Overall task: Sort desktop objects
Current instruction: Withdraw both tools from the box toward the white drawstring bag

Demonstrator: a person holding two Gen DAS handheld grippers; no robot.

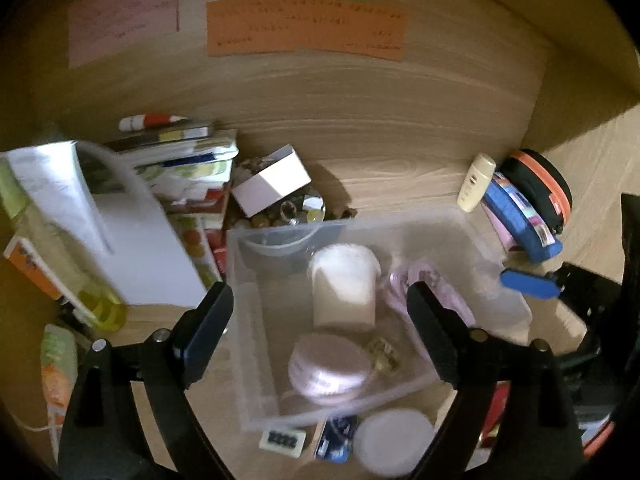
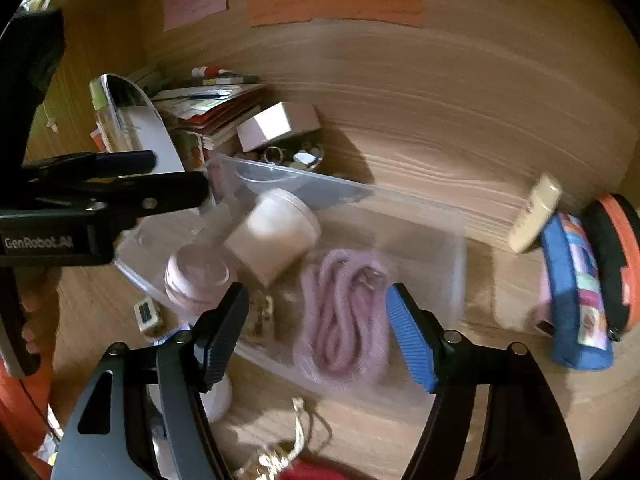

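Note:
A clear plastic bin (image 1: 256,320) sits on the wooden desk. Inside it lie a white lidded cup (image 1: 344,284), a round pink jar (image 1: 328,368), a coiled pink cable (image 1: 424,292) and a small brownish trinket (image 1: 384,354). My left gripper (image 1: 320,320) is open and empty above the bin. My right gripper (image 2: 316,328) is open and empty over the pink cable (image 2: 344,320), with the cup (image 2: 272,236) and jar (image 2: 196,276) to its left. The left gripper's fingers (image 2: 120,184) show at the left of the right wrist view.
A stack of books and papers (image 1: 184,184), a white box (image 1: 272,180) and small metal items (image 1: 304,208) lie behind the bin. A cream tube (image 1: 476,182), blue pouch (image 1: 520,220) and orange-black case (image 1: 540,188) stand right. A white round lid (image 1: 394,440) and small items lie in front.

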